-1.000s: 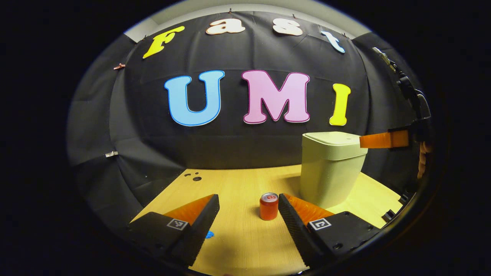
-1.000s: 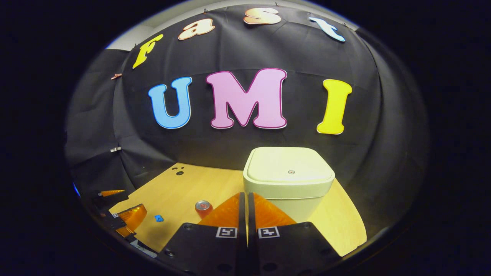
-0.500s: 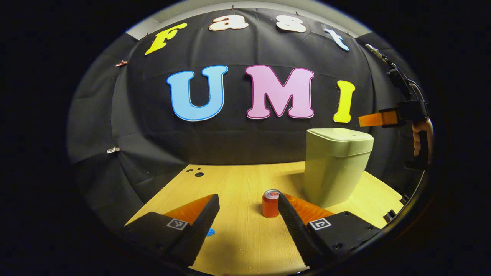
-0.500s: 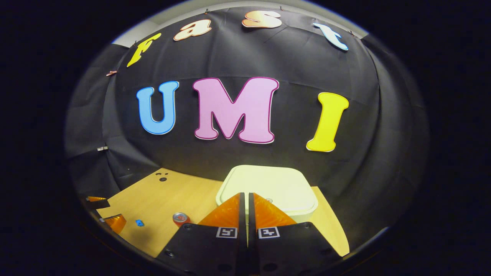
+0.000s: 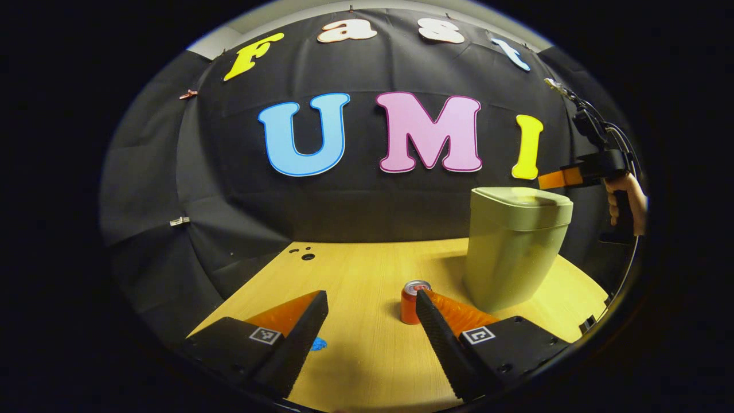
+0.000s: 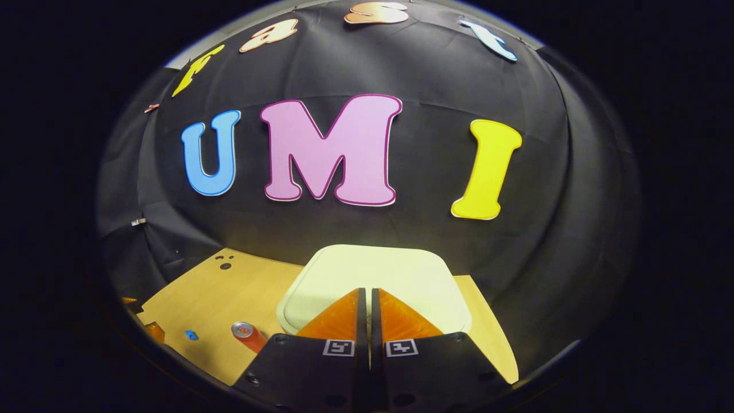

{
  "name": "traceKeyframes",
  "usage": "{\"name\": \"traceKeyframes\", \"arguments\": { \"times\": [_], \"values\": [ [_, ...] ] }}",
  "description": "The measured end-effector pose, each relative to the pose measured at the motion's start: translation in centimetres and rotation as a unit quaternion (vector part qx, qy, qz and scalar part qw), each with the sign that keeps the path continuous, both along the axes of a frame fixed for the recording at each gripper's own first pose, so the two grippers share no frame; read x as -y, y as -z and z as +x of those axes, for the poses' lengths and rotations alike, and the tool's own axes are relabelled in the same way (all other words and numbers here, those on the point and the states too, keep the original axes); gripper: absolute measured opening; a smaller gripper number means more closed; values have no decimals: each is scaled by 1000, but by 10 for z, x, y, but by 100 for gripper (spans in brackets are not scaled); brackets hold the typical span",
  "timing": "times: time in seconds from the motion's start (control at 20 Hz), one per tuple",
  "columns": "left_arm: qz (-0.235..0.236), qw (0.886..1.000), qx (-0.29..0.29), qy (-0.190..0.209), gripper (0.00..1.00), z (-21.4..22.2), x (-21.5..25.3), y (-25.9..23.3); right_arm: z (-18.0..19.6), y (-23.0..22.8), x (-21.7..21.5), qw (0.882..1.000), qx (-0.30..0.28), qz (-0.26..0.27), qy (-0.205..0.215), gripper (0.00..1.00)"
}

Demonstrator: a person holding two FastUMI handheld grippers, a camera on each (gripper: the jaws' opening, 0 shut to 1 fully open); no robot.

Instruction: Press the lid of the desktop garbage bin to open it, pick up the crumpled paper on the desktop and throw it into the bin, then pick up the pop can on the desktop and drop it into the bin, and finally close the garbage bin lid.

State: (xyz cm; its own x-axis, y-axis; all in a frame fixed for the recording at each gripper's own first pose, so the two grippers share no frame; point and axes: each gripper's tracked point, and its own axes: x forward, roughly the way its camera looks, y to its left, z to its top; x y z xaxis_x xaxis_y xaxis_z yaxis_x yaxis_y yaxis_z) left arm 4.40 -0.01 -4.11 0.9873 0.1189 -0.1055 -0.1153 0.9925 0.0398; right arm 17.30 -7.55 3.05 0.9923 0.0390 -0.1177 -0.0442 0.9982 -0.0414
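Observation:
The pale green bin (image 5: 513, 252) stands on the wooden table with its lid (image 6: 375, 275) shut. My right gripper (image 6: 367, 290) is shut with nothing in it, its tips just over the lid's near part. From the left gripper view, the right gripper (image 5: 551, 179) hovers by the lid's (image 5: 519, 197) right edge; I cannot tell if it touches. My left gripper (image 5: 371, 295) is open low over the table. The orange pop can (image 5: 412, 302) stands upright just beyond its right finger. A small blue crumpled paper (image 5: 318, 344) lies by its left finger.
The can (image 6: 248, 334) and the paper (image 6: 191, 334) lie left of the bin in the right gripper view, with the left gripper's fingers (image 6: 152, 331) at the far left edge. A hand (image 5: 626, 198) holds the right gripper. Small holes (image 5: 307, 256) mark the table's far left corner.
The right gripper has risen and moved forward over the bin lid, staying shut. The left gripper has shifted slightly, so the can and bin sit further right in its view.

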Motion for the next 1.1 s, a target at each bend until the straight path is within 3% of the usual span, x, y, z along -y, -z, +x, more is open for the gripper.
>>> {"name": "traceKeyframes", "arguments": {
  "times": [0.15,0.3,0.65,0.8,1.1],
  "values": [
    [-6,1000,-8,-14,99,3,0,5,2,19,-1,1000,-24,7,-9,5],
    [-12,999,-14,-29,99,9,4,10,1,14,-2,1000,-6,1,-12,5],
    [-5,999,-17,-30,97,19,25,7,0,21,-6,999,-9,15,-48,5],
    [10,1000,-7,-16,97,23,25,-2,3,20,-4,999,-4,2,-35,5],
    [7,1000,6,16,97,23,6,-8,-1,7,0,999,-5,36,14,5]
  ]
}}
